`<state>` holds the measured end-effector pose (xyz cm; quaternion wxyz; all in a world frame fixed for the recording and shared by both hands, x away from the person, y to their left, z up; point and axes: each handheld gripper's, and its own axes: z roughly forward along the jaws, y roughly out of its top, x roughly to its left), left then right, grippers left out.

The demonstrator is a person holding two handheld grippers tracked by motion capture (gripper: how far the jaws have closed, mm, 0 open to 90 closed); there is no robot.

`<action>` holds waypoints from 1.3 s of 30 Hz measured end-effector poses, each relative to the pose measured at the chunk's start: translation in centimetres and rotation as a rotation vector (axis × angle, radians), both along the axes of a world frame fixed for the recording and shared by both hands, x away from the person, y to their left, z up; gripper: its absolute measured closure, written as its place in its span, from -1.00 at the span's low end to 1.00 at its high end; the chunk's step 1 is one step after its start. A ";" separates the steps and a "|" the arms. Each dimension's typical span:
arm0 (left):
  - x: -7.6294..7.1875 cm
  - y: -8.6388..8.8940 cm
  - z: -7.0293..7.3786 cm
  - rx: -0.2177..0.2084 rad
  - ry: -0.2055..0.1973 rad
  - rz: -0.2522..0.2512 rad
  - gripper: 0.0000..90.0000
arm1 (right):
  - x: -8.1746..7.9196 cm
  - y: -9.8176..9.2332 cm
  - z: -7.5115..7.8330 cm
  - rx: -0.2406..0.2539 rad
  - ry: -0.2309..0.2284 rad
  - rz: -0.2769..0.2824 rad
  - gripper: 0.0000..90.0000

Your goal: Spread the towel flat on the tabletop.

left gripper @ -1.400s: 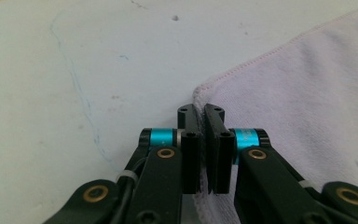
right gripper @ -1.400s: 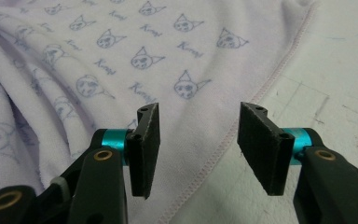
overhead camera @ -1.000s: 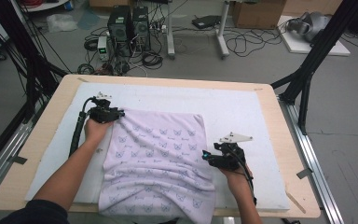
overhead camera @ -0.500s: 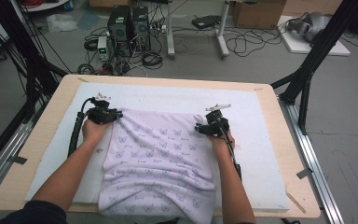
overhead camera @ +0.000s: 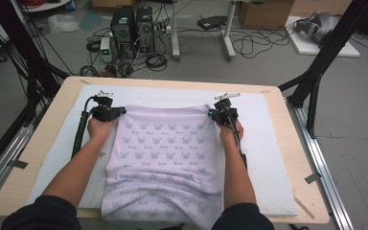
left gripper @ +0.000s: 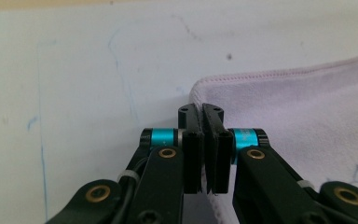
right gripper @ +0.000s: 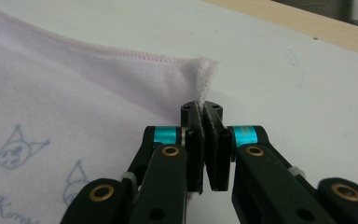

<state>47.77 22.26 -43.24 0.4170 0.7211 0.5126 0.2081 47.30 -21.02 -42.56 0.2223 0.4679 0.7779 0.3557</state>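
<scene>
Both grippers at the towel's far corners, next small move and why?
Probably lift both corners together and draw them toward the person. The left gripper and right gripper have just closed on the far corners of the pink towel, which lies flat on the white mat, its near end overhanging.

a pale wooden counter (overhead camera: 38,158) carries a white mat (overhead camera: 268,158) that covers most of its top. a lilac cloth (overhead camera: 165,163) with small printed figures lies flat on the mat, its near end hanging over the counter's front edge.

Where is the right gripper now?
In the high view, the right gripper pinches the far right corner of the lilac towel on the white mat.
</scene>
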 end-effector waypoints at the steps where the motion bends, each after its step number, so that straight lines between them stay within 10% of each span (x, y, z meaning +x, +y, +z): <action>1: 0.3 -0.3 0.3 -0.002 -0.010 0.000 0.92 | 0.0 -0.3 0.0 0.002 -0.005 -0.010 0.95; 11: 2.4 -1.8 1.0 0.023 -0.098 -0.005 0.87 | 0.7 -1.0 0.2 -0.016 -0.121 -0.107 0.93; 14: 2.6 -1.9 0.3 0.021 -0.031 0.023 0.23 | 1.2 -0.8 0.2 -0.030 -0.094 -0.146 0.47; 17: 1.9 -1.3 0.0 0.009 -0.011 0.020 0.13 | 1.1 -1.1 0.1 0.028 -0.063 -0.187 0.13; 27: -0.7 -0.3 -0.3 -0.041 0.052 -0.080 -0.06 | -1.5 -1.7 0.9 0.079 -0.031 -0.072 0.03; 34: -3.0 -0.6 -0.3 -0.001 0.082 -0.140 -0.04 | -4.3 -2.0 0.9 0.074 -0.003 -0.032 0.00; 39: -5.2 -0.4 -0.4 -0.028 0.046 -0.143 0.00 | -7.0 -2.3 0.9 0.086 0.011 -0.014 0.01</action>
